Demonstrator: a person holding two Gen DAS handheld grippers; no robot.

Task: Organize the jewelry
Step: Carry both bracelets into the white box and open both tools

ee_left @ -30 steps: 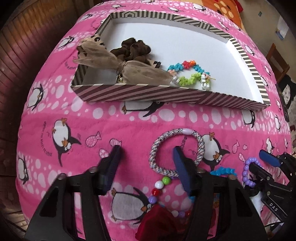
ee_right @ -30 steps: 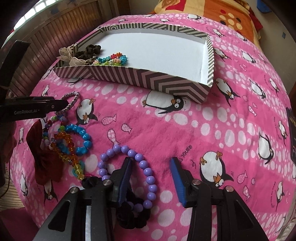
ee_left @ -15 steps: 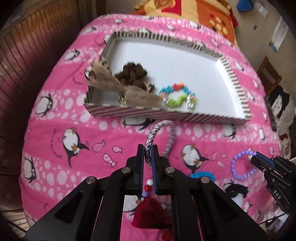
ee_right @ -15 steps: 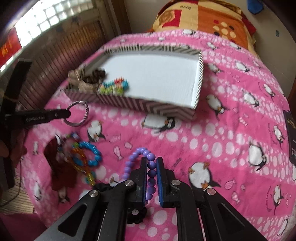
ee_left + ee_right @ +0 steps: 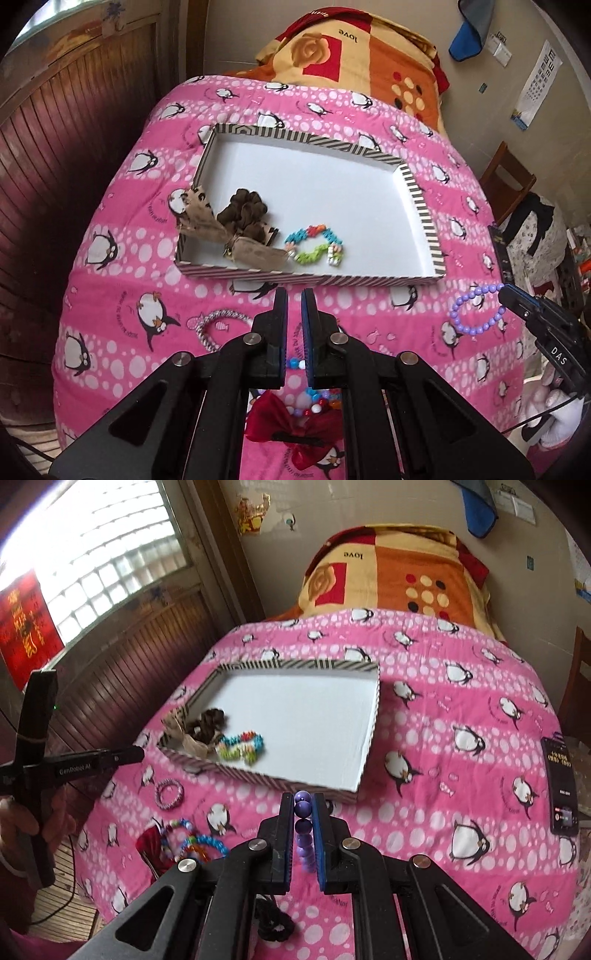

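A striped box (image 5: 421, 206) (image 5: 373, 734) lies on the pink penguin blanket and holds a brown scrunchie (image 5: 245, 214), a beige bow (image 5: 236, 243) and a colourful bead bracelet (image 5: 317, 247). My left gripper (image 5: 294, 293) is raised above the blanket, shut and empty. The braided grey bracelet (image 5: 218, 326) (image 5: 169, 794) lies flat on the blanket below it. My right gripper (image 5: 303, 797) is shut on the purple bead bracelet (image 5: 303, 823), which hangs from it in the left wrist view (image 5: 476, 312), in the air in front of the box.
A red bow (image 5: 291, 428) and several bead bracelets (image 5: 195, 840) lie on the blanket near its front edge. A black scrunchie (image 5: 271, 919) lies under my right gripper. A phone (image 5: 561, 786) lies at the right. A wooden wall panel stands at the left.
The braided bracelet has slipped out of my left gripper and lies on the blanket. Both grippers have risen; the right one still holds the purple bracelet.
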